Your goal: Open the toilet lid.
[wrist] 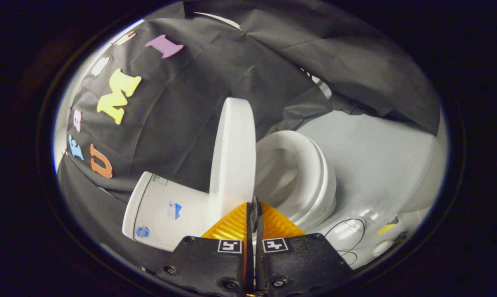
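**Lid raised on edge, fingers pinched at its rim**

Black cloth drapes the booth behind a white toilet, which appears rolled sideways because the camera is tilted. The toilet lid (pixel 233 156) stands lifted away from the seat (pixel 298 177), roughly at right angles to it, with the bowl opening showing between them. The tank (pixel 162 210) lies on the far side of the lid from the seat, and a pale floor (pixel 376 156) runs beyond the bowl.

The gripper (pixel 255 206) sits right at the lid's near edge. Its fingers are drawn almost together, leaving only a thin slit. The lid's rim meets that slit, but I cannot tell whether both pads actually press on it or whether the edge merely rests against the tips.

By my judgement the lid is most of the way open yet not resting back against the tank. The risk lies there: if the hold is only a light pinch on a smooth, thin rim, the lid could slip free and drop back onto the seat. Pushing off-axis might also twist the hinge or let the tips skid off the rim.
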`<state>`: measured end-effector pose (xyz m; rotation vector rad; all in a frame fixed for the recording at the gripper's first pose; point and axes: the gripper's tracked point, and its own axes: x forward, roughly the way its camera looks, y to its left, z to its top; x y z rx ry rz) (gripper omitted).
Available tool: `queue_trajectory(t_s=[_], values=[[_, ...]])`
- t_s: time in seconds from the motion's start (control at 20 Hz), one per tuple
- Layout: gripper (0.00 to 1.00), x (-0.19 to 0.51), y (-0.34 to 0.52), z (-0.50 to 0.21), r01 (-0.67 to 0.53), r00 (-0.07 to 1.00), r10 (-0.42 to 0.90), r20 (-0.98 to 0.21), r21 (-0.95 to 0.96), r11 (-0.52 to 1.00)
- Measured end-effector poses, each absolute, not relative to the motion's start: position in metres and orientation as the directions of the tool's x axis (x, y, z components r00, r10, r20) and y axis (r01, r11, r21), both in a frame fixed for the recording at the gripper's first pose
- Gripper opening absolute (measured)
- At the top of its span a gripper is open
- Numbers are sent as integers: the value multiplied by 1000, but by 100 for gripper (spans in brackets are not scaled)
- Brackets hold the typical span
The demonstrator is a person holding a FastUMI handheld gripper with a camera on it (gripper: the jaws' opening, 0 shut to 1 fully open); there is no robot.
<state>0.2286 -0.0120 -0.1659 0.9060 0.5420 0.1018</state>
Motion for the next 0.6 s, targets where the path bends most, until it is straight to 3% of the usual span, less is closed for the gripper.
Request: queue_trajectory(t_s=[0.6], values=[[5,224,4,-132,113,872,284,-399,728,676]])
